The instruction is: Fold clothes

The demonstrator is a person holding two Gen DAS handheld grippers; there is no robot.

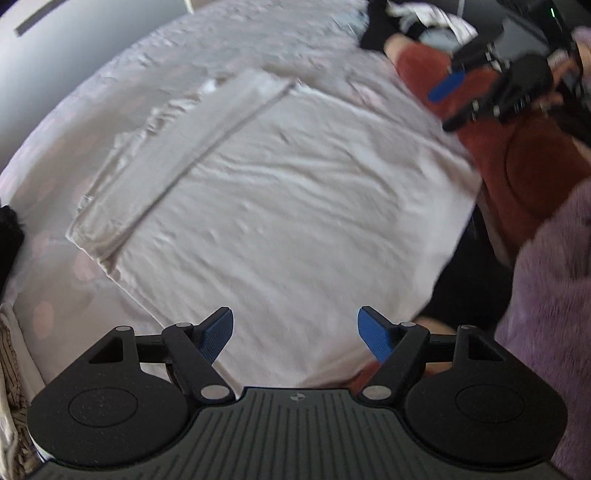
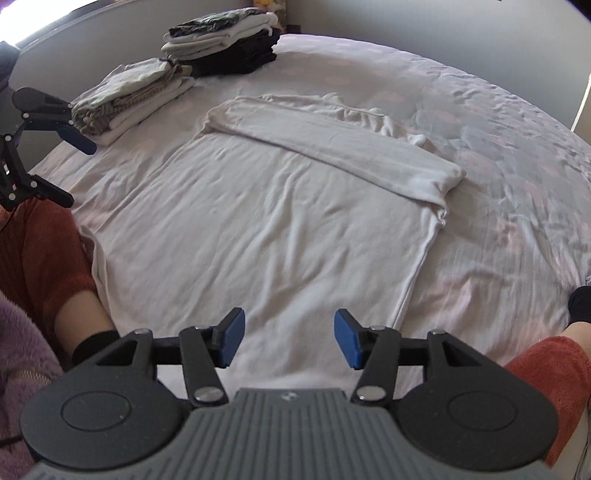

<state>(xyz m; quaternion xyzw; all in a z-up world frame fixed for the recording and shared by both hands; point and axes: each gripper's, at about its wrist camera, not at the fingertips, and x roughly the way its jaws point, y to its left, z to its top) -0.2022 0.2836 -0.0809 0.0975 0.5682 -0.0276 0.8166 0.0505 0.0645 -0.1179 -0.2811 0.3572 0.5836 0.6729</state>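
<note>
A white garment (image 2: 266,221) lies flat on the bed, with one side folded over as a long strip (image 2: 332,147) along its far edge. It also shows in the left wrist view (image 1: 295,206), with the folded strip (image 1: 184,147) at the left. My left gripper (image 1: 295,334) is open and empty above the garment's near edge. It appears at the left of the right wrist view (image 2: 62,166), open. My right gripper (image 2: 290,338) is open and empty above the garment's near edge. It shows blurred at the upper right of the left wrist view (image 1: 461,99).
Two stacks of folded clothes (image 2: 133,96) (image 2: 225,40) sit at the far left of the bed (image 2: 498,184). The person's knees in rust-red trousers (image 2: 33,251) and a purple fleece sleeve (image 1: 554,295) flank the garment. Loose clothes (image 1: 424,18) lie at the bed's far end.
</note>
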